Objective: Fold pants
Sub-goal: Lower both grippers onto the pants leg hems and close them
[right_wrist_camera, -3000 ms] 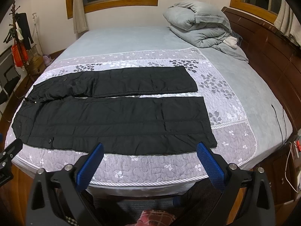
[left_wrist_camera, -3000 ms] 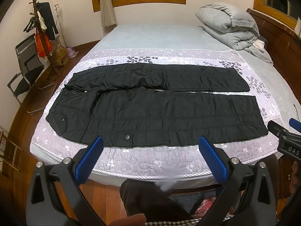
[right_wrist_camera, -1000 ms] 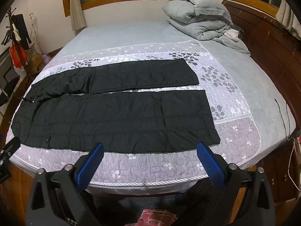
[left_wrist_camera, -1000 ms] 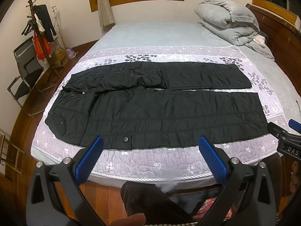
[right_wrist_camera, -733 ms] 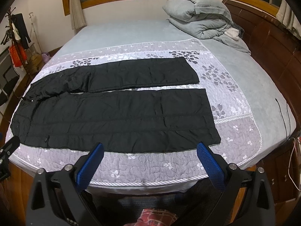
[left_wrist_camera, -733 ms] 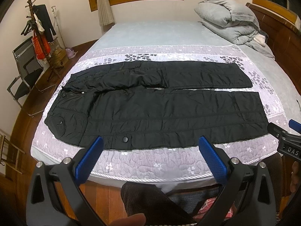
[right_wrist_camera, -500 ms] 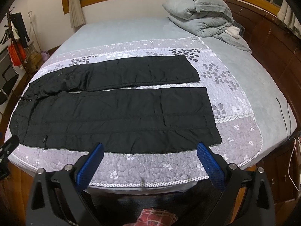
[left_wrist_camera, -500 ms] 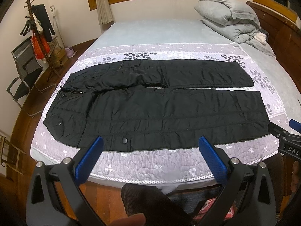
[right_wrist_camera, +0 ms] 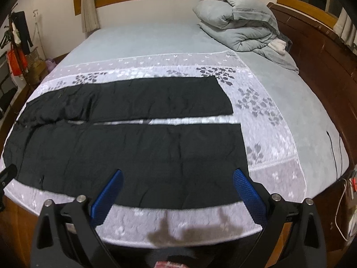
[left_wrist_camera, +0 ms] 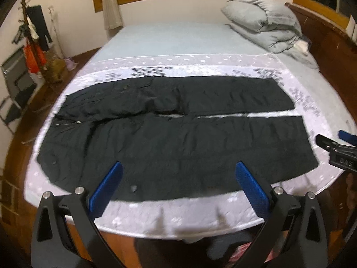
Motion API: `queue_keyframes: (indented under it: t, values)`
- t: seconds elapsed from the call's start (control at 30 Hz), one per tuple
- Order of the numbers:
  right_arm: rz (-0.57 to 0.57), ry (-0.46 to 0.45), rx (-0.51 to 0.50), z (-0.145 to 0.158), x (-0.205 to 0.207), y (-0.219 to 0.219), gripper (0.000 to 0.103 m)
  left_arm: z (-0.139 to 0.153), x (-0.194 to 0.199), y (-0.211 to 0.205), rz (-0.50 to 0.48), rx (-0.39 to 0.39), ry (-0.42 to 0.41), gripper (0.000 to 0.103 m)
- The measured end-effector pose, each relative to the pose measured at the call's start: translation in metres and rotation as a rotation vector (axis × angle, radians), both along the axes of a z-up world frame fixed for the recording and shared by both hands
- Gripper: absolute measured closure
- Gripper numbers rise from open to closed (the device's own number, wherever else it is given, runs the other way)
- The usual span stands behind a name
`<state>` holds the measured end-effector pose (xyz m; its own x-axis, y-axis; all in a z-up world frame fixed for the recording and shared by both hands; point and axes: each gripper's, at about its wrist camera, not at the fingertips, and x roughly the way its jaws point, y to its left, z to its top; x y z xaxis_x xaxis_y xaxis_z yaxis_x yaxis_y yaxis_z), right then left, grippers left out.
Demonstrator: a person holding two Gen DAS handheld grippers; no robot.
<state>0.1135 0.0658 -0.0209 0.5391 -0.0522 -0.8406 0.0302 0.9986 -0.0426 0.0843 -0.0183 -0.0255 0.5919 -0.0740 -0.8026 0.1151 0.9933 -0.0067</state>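
Black pants (left_wrist_camera: 169, 143) lie flat on the bed, waist to the left, the two legs spread apart and running right; they also show in the right wrist view (right_wrist_camera: 138, 151). My left gripper (left_wrist_camera: 178, 185) is open and empty, above the near leg's front edge by the waist end. My right gripper (right_wrist_camera: 177, 189) is open and empty, above the near leg's front edge towards the hem. The right gripper's tip also shows in the left wrist view (left_wrist_camera: 334, 149).
The bed has a lilac flowered quilt (right_wrist_camera: 263, 102) over a grey sheet. A folded grey duvet (right_wrist_camera: 241, 22) lies at the far right by the wooden headboard (right_wrist_camera: 321, 51). A coat rack and chair (left_wrist_camera: 24, 67) stand left of the bed. A cable (right_wrist_camera: 334, 156) hangs at the right edge.
Both grippers have moved forward and down toward the bed, so the pants' near edge now lies between the fingers. The pants have not moved.
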Motion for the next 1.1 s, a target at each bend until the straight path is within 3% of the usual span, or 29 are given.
queue_keyframes:
  t: [0.1,0.33,0.43,0.57,0.73,0.87,0.97,1.1]
  values:
    - [0.01,-0.006,0.004,0.001,0.028,-0.012,0.003,-0.004,0.027,0.003,0.0,-0.052,0.031,0.003]
    - [0.012,0.069,0.074,-0.015,0.124,-0.053,0.003,-0.013,0.122,0.015,0.013,-0.015,0.099,0.003]
    - [0.007,0.145,0.139,-0.034,0.179,-0.067,0.003,-0.02,0.177,0.019,-0.015,0.004,0.111,0.003]
    - [-0.014,0.206,0.108,-0.06,0.239,-0.068,0.003,-0.042,0.246,0.018,-0.129,-0.025,0.194,0.003]
    - [-0.043,0.306,0.105,-0.107,0.314,-0.079,0.003,-0.08,0.321,0.018,-0.196,0.04,0.361,0.003]
    - [-0.051,0.371,0.119,-0.141,0.356,-0.091,0.003,-0.106,0.382,0.024,-0.208,0.081,0.413,0.003]
    - [-0.025,0.402,0.125,-0.163,0.376,-0.096,0.003,-0.118,0.415,0.032,-0.246,0.05,0.399,0.003]
    - [0.011,0.42,0.179,-0.18,0.389,-0.1,0.004,-0.13,0.446,0.04,-0.328,-0.049,0.417,0.003]
